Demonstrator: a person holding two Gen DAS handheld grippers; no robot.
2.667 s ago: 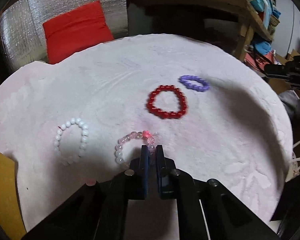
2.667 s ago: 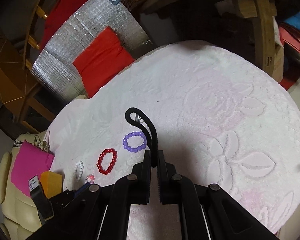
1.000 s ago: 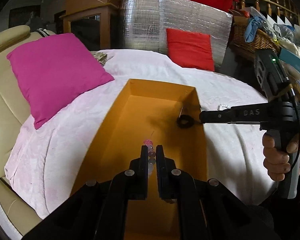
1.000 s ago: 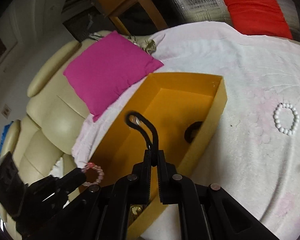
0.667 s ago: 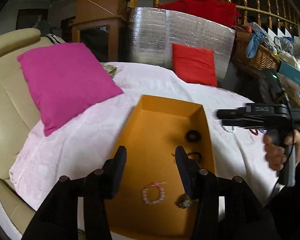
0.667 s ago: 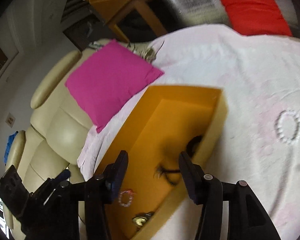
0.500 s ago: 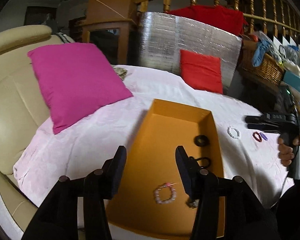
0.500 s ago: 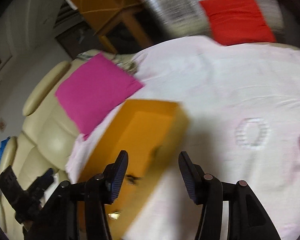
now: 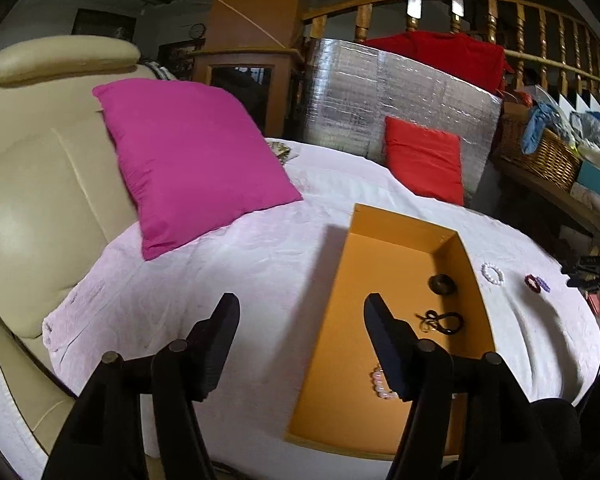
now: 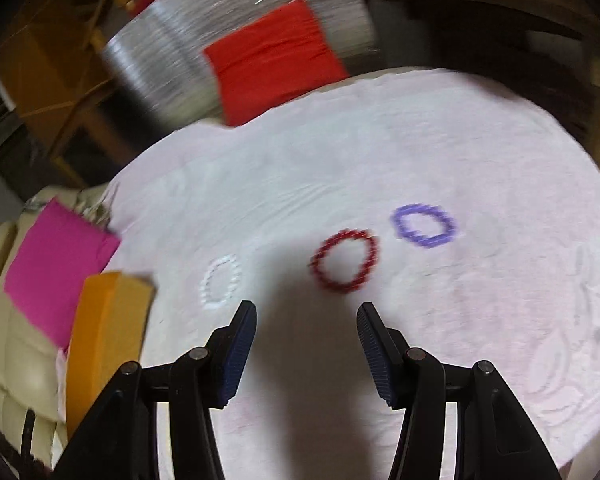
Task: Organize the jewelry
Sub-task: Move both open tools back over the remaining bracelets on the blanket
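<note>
An open orange box [image 9: 380,280] sits on the white-pink cloth. It holds a pink bead bracelet [image 9: 378,384], a black looped cord [image 9: 440,322] and a dark ring [image 9: 442,283]. My left gripper [image 9: 300,312] is open and empty, above the cloth left of the box. A white bracelet [image 10: 220,280], a red bracelet [image 10: 346,262] and a purple bracelet [image 10: 424,226] lie on the cloth. My right gripper [image 10: 306,324] is open and empty, just short of the red bracelet. The right view is blurred.
A magenta cushion [image 9: 192,160] leans on a cream sofa [image 9: 28,168] at the left. A red cushion [image 9: 424,160] and a silver foil panel [image 9: 380,92] stand behind. A shelf with a wicker basket [image 9: 540,156] runs along the right. The orange box's wall [image 10: 104,344] shows at the left.
Both grippers opened and let go: the pink bracelet and the black cord now lie in the box. My right gripper swung right to the bracelets; my left one shifted left.
</note>
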